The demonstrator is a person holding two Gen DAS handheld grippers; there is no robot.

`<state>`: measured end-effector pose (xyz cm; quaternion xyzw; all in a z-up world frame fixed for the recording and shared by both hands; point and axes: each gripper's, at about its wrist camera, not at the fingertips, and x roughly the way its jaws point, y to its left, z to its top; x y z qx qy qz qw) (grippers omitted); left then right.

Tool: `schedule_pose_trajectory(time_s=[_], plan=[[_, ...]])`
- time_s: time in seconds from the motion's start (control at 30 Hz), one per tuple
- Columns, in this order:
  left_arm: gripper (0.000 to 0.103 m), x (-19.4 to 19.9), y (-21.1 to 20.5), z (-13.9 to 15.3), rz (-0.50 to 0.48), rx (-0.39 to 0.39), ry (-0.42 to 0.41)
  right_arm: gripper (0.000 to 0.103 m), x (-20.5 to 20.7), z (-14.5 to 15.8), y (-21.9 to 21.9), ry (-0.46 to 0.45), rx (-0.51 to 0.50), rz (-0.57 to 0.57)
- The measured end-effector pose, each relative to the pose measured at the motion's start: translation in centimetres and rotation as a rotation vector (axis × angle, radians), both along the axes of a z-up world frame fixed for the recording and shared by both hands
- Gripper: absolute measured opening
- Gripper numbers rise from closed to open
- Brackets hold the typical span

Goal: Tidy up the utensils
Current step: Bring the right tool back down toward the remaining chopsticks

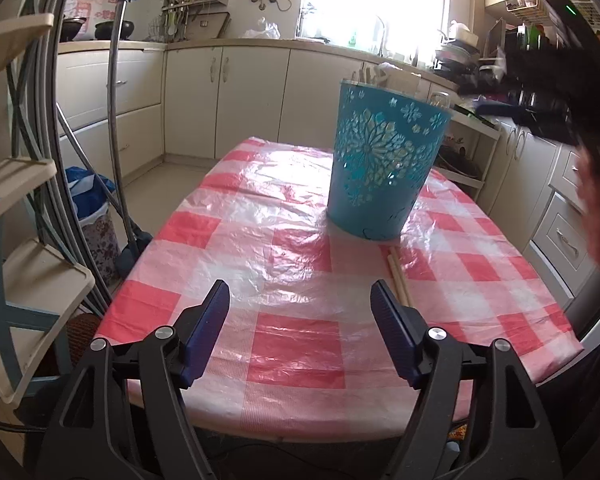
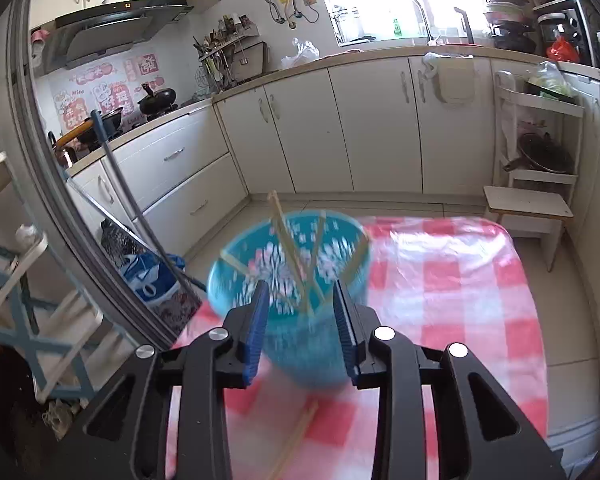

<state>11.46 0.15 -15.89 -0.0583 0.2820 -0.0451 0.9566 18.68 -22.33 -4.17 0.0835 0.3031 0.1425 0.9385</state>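
Teal holder: the cut-out plastic bin [image 1: 384, 168] stands upright on the table [image 1: 228, 240], towards the far right part of the checked cloth, away from every edge.
Chopsticks inside: several wooden chopsticks [image 2: 296, 264] lean crossed against its rim, seen from above in the blurred right wrist view.
Chopsticks left out: a pair [image 1: 399, 276] lies flat on the cloth just near of the bin's foot, touching or almost touching it; I cannot tell which.
Right gripper [image 2: 302, 320]: up over the bin's mouth, fingers parted and nothing between them.
Left gripper [image 1: 300, 320]: low over the near edge of the table, fingers spread wide and empty, the loose pair just beside its right finger.
Step in hand: by my reading, mid-task, with some sticks in and at least this pair to go.
Next move: likely pinch the loose pair near its middle, tip it upright, drop it through the open top.
Room: bare cloth to the left of the bin gives plenty of space; the near table edge sits close below the left gripper.
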Motion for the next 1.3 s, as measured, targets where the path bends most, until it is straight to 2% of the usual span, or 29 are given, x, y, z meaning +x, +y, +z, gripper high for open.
schedule_pose_trajectory(time_s=[0.2,0.3,0.37,0.47,0.57,0.97,1.3], plan=[[0.076,-1.9,-1.0,1.3,-0.025,0.018,0.012,0.040,-8.0,-5.4,-1.7,0.080,-0.038,-0.049],[0.078,-2.8,-1.7,1.9,-0.047,0.036,0.020,0.040,-9.9,-8.6,-2.6,0.147,-0.057,-0.101],[0.079,-3.4,-2.2,2.4,-0.058,0.052,0.022,0.040,-10.1,-9.5,-3.2,0.182,-0.036,-0.128],[0.082,-4.2,-2.9,3.0,-0.068,0.077,0.022,0.040,-10.2,-9.1,-3.3,0.152,-0.037,-0.145],[0.084,-4.9,-3.6,3.5,-0.081,0.103,0.022,0.046,-10.8,-8.8,-3.4,0.126,-0.028,-0.148],[0.089,-6.2,-6.8,3.6,-0.132,0.186,0.055,0.051,-11.5,-8.5,-5.2,0.119,0.046,-0.180],[0.090,-6.0,-7.9,2.8,-0.147,0.237,0.104,0.054,-11.9,-8.4,-5.5,0.129,0.066,-0.175]])
